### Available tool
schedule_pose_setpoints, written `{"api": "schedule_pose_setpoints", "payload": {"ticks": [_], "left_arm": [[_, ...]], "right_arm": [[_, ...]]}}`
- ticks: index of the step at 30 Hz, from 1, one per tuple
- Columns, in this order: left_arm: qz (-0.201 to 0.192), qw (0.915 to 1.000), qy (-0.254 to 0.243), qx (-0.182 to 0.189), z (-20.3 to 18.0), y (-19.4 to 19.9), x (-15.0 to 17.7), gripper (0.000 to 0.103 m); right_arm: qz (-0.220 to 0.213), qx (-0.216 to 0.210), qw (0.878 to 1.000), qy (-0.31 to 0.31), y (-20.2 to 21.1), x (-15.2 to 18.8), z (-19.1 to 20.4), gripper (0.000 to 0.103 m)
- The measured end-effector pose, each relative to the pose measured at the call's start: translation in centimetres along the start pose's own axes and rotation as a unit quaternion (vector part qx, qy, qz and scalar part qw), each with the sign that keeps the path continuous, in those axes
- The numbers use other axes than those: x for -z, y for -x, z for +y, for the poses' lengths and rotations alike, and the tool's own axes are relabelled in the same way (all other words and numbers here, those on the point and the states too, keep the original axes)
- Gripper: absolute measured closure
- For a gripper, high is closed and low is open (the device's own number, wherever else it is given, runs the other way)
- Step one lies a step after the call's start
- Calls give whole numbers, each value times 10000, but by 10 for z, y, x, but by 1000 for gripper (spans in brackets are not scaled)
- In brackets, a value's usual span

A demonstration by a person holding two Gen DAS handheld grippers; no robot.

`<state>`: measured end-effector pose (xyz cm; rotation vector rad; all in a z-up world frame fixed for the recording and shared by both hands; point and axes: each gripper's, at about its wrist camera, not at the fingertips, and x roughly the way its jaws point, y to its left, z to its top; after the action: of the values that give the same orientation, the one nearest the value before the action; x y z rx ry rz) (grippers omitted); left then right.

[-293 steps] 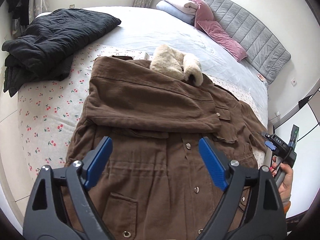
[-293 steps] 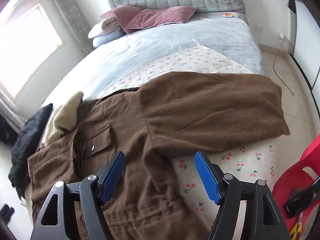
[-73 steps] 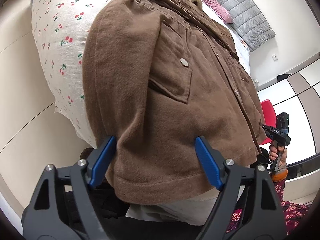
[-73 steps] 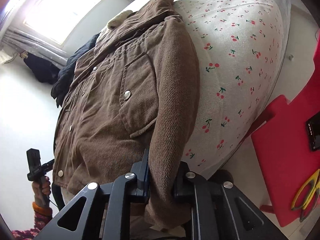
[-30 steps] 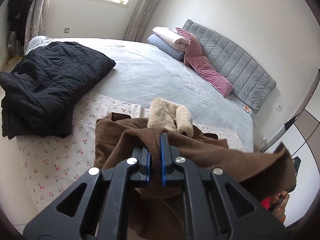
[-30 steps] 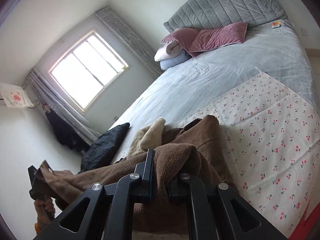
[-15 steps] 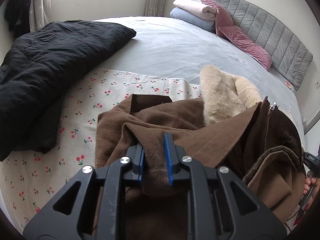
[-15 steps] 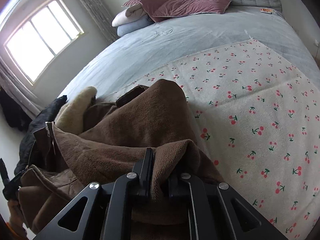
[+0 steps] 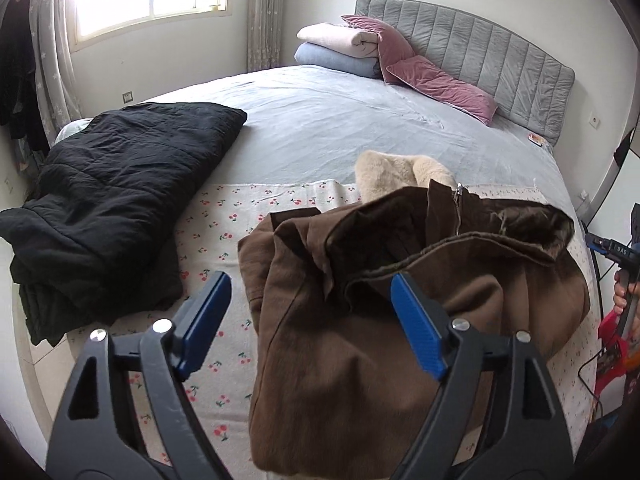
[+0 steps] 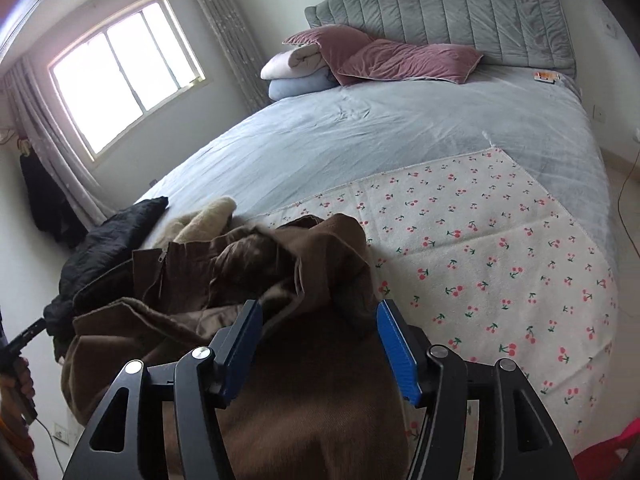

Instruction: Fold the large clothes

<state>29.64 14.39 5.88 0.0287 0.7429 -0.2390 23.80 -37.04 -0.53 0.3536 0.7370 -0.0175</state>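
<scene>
Both grippers, left gripper point(image 9: 308, 320) and right gripper point(image 10: 318, 346), have just let go of the brown coat point(image 9: 400, 320): their jaws, clamped on its hem a second ago, are opening and pinch nothing. The coat now lies doubled over on the cherry sheet point(image 10: 500, 240), so this fold looks laid. Beside the coat: one black quilt point(image 9: 112, 192). Beyond it: two pink pillows point(image 10: 400, 58) and two rolled blankets point(image 9: 340, 46).

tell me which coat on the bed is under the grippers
The brown coat, bunched on the cherry-print cloth; the black coat lies folded off to the side.
</scene>
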Motion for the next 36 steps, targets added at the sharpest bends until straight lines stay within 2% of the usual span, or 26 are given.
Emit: {"api": "schedule_pose_setpoints", "payload": {"ticks": [4, 7, 10, 13, 15, 18, 19, 21, 22, 23, 24, 26, 28, 29, 30, 31, 33, 34, 36], "left_arm": [[176, 9987, -347, 324, -5, 16, 24, 21], [458, 9936, -898, 515, -21, 7, 37, 21], [603, 9904, -1244, 49, -35, -21, 34, 21], [450, 9865, -1519, -407, -36, -45, 20, 21], [554, 9834, -1654, -491, -33, -66, 9, 21], [843, 9823, -1597, -490, -23, -101, -4, 21], [951, 9832, -1508, -381, -21, -111, -9, 21], [922, 9873, -1291, -85, -22, -123, -20, 21], [869, 9891, -1191, 39, -24, -128, -28, 23], [797, 9905, -1118, 89, -27, -134, -38, 35], [757, 9911, -1086, -99, -28, -141, -49, 50], [640, 9868, -985, -1118, -20, -157, -78, 62], [350, 9758, -670, -2050, 0, -160, -107, 62], [251, 9740, -437, -2207, 13, -156, -119, 60], [219, 9775, -149, -2092, 26, -150, -128, 54], [203, 9830, 155, -1820, 38, -142, -132, 49], [138, 9921, 560, -1110, 53, -125, -129, 28], [132, 9953, 574, -762, 56, -118, -122, 26], [311, 9988, 300, -208, 51, -111, -105, 26]], "right_arm": [[401, 73, 9980, 489, 4, 21, 10, 42], [609, 79, 9946, 842, -6, 29, 25, 43], [715, 202, 9922, 1005, -28, 22, 42, 43], [625, 523, 9899, 1158, -50, 7, 54, 42], [576, 774, 9875, 1244, -66, -4, 55, 42], [652, 1010, 9864, 1118, -93, -22, 44, 43], [666, 1095, 9862, 1046, -102, -27, 39, 42], [705, 1222, 9860, 885, -119, -35, 30, 42], [738, 1215, 9866, 803, -127, -38, 25, 42], [759, 1169, 9876, 728, -134, -41, 22, 42], [751, 1155, 9883, 656, -140, -43, 19, 42], [726, 1183, 9887, 567, -148, -47, 15, 42], [694, 1284, 9880, 505, -151, -52, 11, 42], [631, 1355, 9876, 487, -150, -54, 10, 42], [525, 1460, 9866, 503, -147, -57, 8, 42], [415, 1590, 9850, 525, -143, -60, 7, 42], [243, 1688, 9841, 491, -135, -66, 4, 42], [201, 1656, 9850, 441, -130, -67, 4, 42], [117, 1512, 9871, 511, -123, -67, 9, 42]]}}
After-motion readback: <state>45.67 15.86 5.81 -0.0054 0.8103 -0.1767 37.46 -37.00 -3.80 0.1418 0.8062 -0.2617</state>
